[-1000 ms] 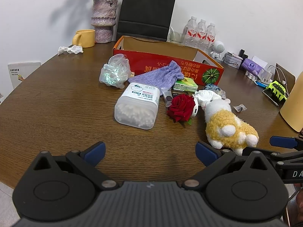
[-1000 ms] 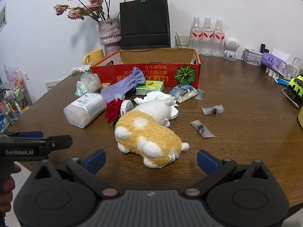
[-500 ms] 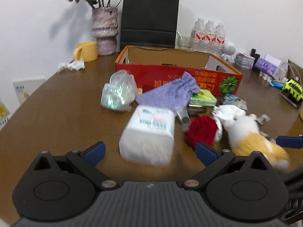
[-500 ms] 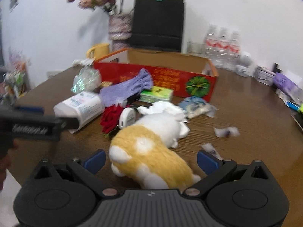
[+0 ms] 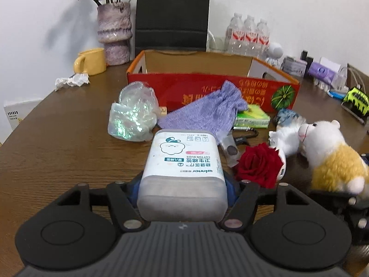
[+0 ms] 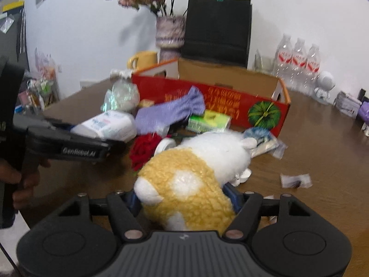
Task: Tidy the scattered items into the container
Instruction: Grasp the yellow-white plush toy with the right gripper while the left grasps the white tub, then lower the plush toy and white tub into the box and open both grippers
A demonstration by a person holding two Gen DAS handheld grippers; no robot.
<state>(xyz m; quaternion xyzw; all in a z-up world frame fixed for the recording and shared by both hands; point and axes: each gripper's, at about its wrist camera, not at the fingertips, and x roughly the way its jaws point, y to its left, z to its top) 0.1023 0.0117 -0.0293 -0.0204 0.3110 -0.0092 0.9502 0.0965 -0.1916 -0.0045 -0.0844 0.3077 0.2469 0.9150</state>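
A white tub of cotton buds point(image 5: 182, 161) lies between the jaws of my left gripper point(image 5: 182, 189). The jaws are closing and the blue pads touch both its sides. My right gripper point(image 6: 182, 198) is closing too, its pads pressed into the yellow rear of a yellow-and-white plush toy point(image 6: 191, 168). The red cardboard box point(image 5: 207, 85) stands open behind the clutter. In front of it lie a purple cloth pouch point(image 5: 207, 113), a shiny crumpled bag point(image 5: 131, 117), a green packet point(image 5: 253, 116) and a red rose point(image 5: 258, 164).
A vase point(image 5: 114, 34), a yellow mug point(image 5: 91, 61), a black paper bag point(image 5: 171, 13) and water bottles point(image 5: 248, 37) stand at the back. Crumpled tissue point(image 5: 72, 80) lies at the left. Small sachets point(image 6: 296, 181) lie right of the toy. A hand point(image 6: 16, 177) grips the left handle.
Both grippers came forward and slightly down over their objects. The jaws, wide apart before, have narrowed onto the cotton bud tub and the plush toy.
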